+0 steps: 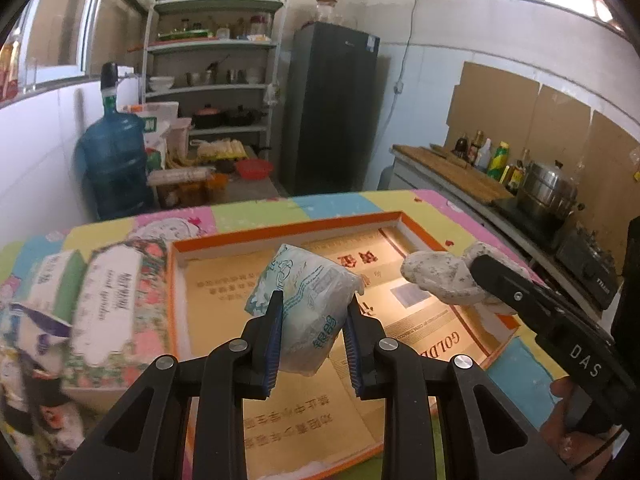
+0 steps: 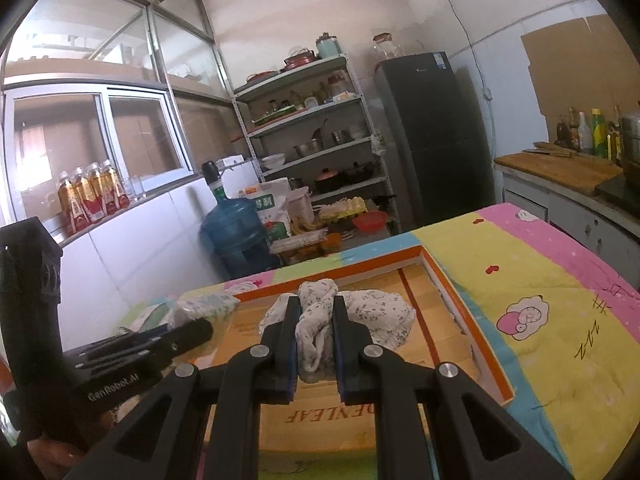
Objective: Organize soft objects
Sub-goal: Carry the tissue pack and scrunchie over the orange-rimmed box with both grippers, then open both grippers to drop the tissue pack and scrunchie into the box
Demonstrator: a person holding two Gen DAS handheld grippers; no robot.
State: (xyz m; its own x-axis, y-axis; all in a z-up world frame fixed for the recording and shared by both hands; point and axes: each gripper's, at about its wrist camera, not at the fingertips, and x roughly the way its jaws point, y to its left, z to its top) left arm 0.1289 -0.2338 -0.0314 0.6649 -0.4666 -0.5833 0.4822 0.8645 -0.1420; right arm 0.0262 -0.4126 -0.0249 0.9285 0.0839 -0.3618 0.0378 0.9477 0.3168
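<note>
left tool [image 1: 312,312] clamps tissue pack [image 1: 308,304], long axis upright over tray [image 1: 288,232] | right tool [image 2: 316,312] grips crumpled speckled cloth [image 2: 360,316]

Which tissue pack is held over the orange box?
The white-and-teal plastic tissue pack, clamped in the left gripper; the floral tissue packs lie on the tablecloth beside the box.

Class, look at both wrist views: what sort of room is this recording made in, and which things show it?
Most likely a home kitchen: a dark fridge, open shelves of pots and bowls, and a counter with sauce bottles and a steel steamer pot.
</note>
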